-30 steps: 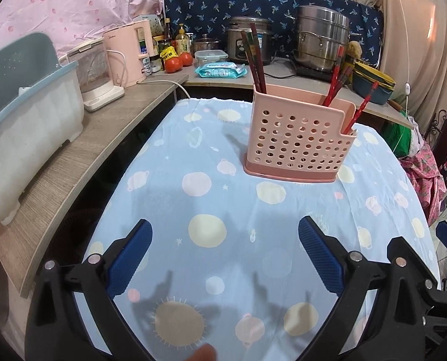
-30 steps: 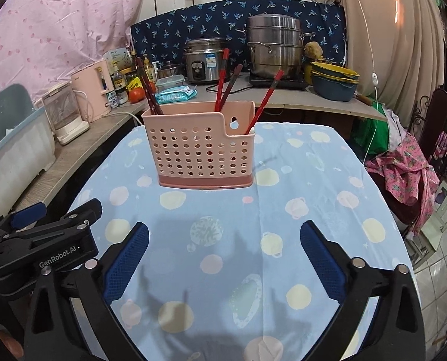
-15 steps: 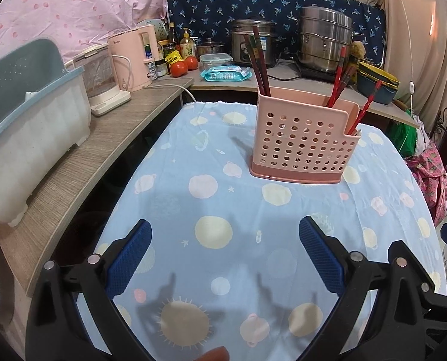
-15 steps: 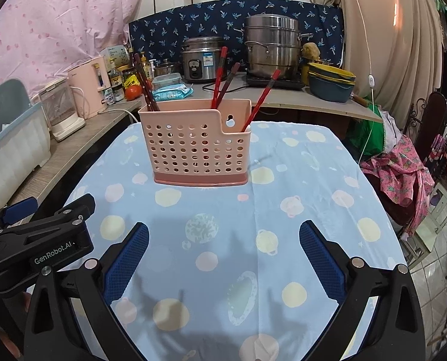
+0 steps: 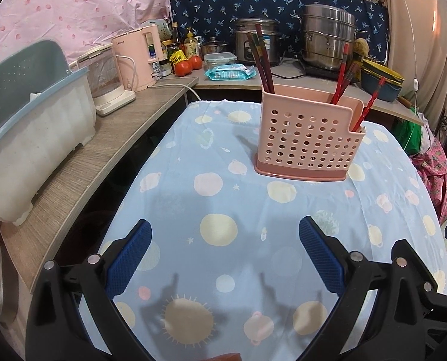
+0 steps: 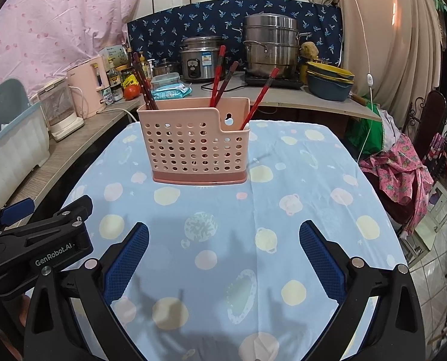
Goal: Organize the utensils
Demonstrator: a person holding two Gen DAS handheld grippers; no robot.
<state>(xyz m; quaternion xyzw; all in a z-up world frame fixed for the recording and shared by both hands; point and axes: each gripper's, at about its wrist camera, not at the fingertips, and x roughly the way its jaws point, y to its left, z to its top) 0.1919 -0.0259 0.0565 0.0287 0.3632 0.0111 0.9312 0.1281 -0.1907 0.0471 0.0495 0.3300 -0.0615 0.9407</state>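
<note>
Left gripper [image 5: 225, 255]: fingers spread wide, nothing between them, low over the near end of the surface.
Right gripper [image 6: 223, 255]: fingers spread wide too, holding nothing; it sits beside the left gripper, whose black body shows at 9 o'clock in the right view.
Caddy [image 5: 307, 141]: pink perforated holder, upright on the surface at 12 o'clock from both grippers, well apart from them; its front wall steps down at the right end.
Dark chopsticks [image 5: 261, 60]: a bundle standing in the caddy's left end, leaning slightly to 11 o'clock.
Red chopsticks [image 6: 218, 75]: two sticks in the right half of the caddy, leaning toward 1 o'clock.
Single red stick [image 6: 261, 97]: in the low right compartment, tilted to 1 o'clock.
Surface [image 6: 283, 180]: covered by a light blue cloth printed with pale planets and suns; only the caddy stands on it.
Side counter [image 5: 103, 150]: wood-grain, at 10 o'clock in the left view, carrying a white bin [image 5: 33, 153] with a blue lid, a clear jug [image 5: 106, 81] and a pink kettle [image 5: 136, 57].
Back counter: rice cooker [image 6: 200, 58], steel steamer [image 6: 270, 45], tomatoes [image 5: 187, 66] and a wipes pack [image 5: 231, 73], all beyond the caddy at 12 o'clock.
</note>
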